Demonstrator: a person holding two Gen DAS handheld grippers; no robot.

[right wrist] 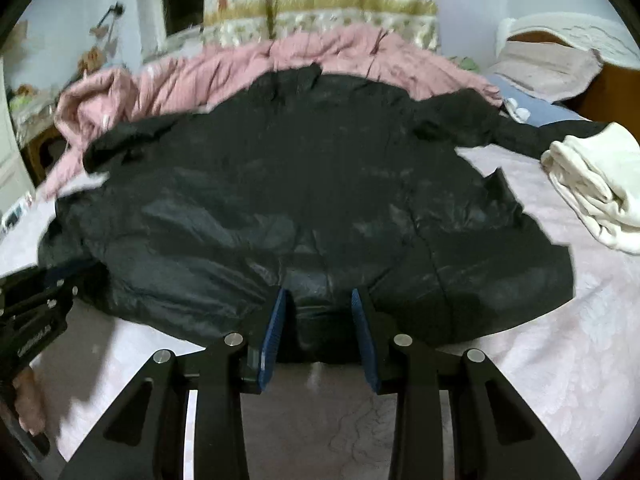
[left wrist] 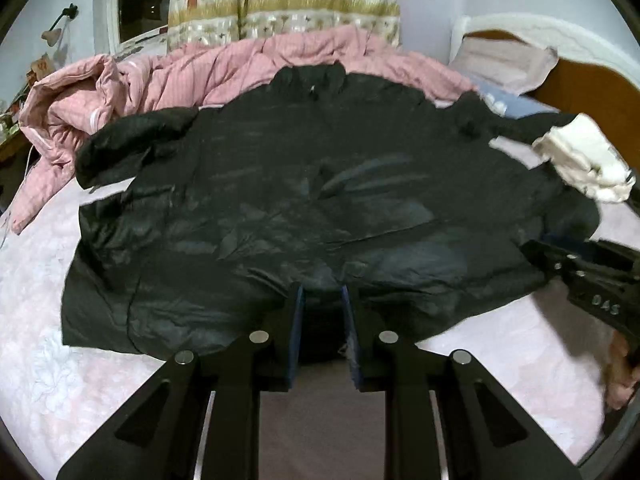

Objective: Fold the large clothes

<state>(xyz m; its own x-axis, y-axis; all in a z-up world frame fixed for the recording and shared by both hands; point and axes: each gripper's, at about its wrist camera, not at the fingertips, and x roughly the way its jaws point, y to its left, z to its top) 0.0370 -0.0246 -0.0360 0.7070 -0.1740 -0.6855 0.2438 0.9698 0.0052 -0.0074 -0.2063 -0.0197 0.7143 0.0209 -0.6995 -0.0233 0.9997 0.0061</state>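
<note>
covering the bed, pale pink sheet (left wrist: 60,360); pink quilt (left wrist: 168,76) bunched behind.

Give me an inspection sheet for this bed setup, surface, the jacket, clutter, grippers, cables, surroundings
Surface: bed sheet, pale pink, patterned.
Job's things: black jacket spread flat on the sheet, sleeves out to both sides, not folded.
Clutter: folded white cloth beside one sleeve; pink quilt bunched behind the jacket; pillows at the headboard.
Grippers: left gripper and right gripper each have the jacket's near hem between their jaws; the pads appear to press on the fabric.
Cables: a thin white cord beside the quilt.
Surroundings: patterned curtain, wooden headboard, wall lamp.
</note>
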